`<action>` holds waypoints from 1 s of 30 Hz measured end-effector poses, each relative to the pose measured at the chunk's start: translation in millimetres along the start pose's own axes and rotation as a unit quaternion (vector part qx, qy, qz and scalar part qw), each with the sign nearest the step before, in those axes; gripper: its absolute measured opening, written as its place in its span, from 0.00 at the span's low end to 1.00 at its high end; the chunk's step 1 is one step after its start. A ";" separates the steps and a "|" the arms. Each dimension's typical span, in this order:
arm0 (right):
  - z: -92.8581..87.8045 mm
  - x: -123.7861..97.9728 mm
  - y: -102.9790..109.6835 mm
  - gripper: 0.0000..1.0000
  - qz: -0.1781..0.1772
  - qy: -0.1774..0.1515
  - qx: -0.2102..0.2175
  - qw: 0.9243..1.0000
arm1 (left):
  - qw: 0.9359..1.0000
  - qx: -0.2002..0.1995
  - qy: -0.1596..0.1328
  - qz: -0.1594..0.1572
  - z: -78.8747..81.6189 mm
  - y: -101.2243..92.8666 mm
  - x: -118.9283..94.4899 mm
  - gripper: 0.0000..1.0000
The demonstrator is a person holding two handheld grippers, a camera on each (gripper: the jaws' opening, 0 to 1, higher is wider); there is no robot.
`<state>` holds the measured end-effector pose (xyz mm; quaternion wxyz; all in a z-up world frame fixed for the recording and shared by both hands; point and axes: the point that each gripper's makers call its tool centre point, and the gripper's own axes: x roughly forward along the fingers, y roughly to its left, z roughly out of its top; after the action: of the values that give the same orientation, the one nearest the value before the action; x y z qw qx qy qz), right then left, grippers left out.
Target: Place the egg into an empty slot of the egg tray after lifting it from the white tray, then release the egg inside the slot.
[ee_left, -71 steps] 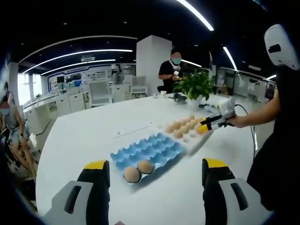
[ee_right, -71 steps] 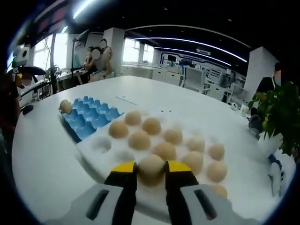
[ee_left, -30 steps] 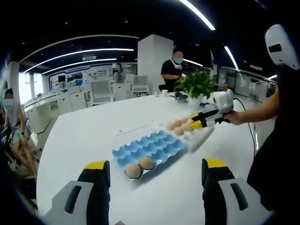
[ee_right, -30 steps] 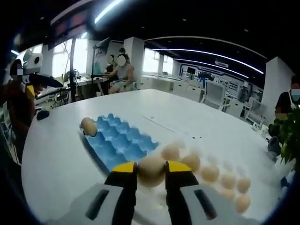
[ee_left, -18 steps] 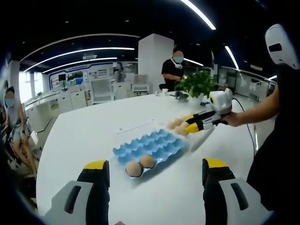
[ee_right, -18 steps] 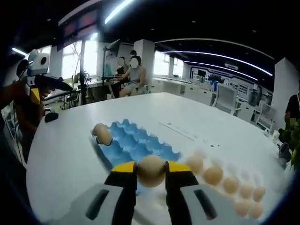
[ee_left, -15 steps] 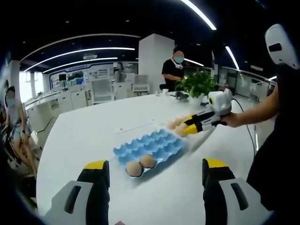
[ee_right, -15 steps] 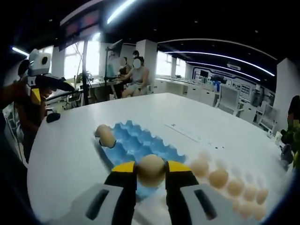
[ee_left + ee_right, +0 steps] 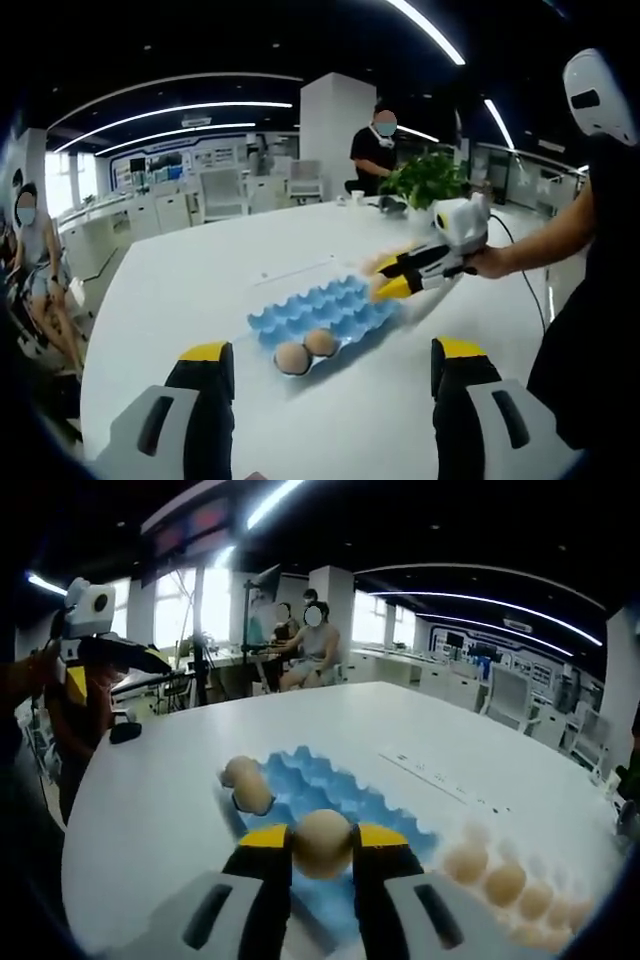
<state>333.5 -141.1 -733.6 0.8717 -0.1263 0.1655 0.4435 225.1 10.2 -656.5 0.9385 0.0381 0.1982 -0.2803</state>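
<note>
My right gripper (image 9: 322, 845) is shut on a tan egg (image 9: 322, 842), held above the near end of the blue egg tray (image 9: 330, 792). Two eggs (image 9: 246, 783) sit in the tray's far-left slots. The white tray (image 9: 470, 885) with several eggs lies to the right. In the left gripper view the blue egg tray (image 9: 325, 310) lies mid-table with two eggs (image 9: 305, 350) at its near end, and the right gripper (image 9: 385, 276) hovers over its far right end. My left gripper (image 9: 325, 385) is open, above bare table, short of the tray.
A person's hand (image 9: 490, 262) and dark sleeve hold the right gripper. A potted plant (image 9: 425, 180) stands at the table's far side. One person (image 9: 378, 140) stands behind the table; others sit at the left (image 9: 310, 640). The white table (image 9: 180, 290) is bare left of the tray.
The right gripper has carried the egg from the white tray toward the blue tray, now over its near end. The left gripper has stayed open and nearly still.
</note>
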 end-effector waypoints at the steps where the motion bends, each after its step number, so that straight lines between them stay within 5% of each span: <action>1: 0.4 1.4 1.5 0.23 0.001 0.000 0.000 1.000 | 1.000 0.000 0.000 0.000 0.1 0.0 -0.2 0.82; 30: -0.4 43.1 32.8 0.23 0.039 0.008 -0.011 0.999 | 1.000 -0.007 0.003 0.011 -5.0 5.6 -8.0 0.81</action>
<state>330.4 -90.9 -753.7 0.8509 -0.1327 0.1725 0.4782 220.3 20.0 -658.2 0.9411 0.0339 0.2023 -0.2687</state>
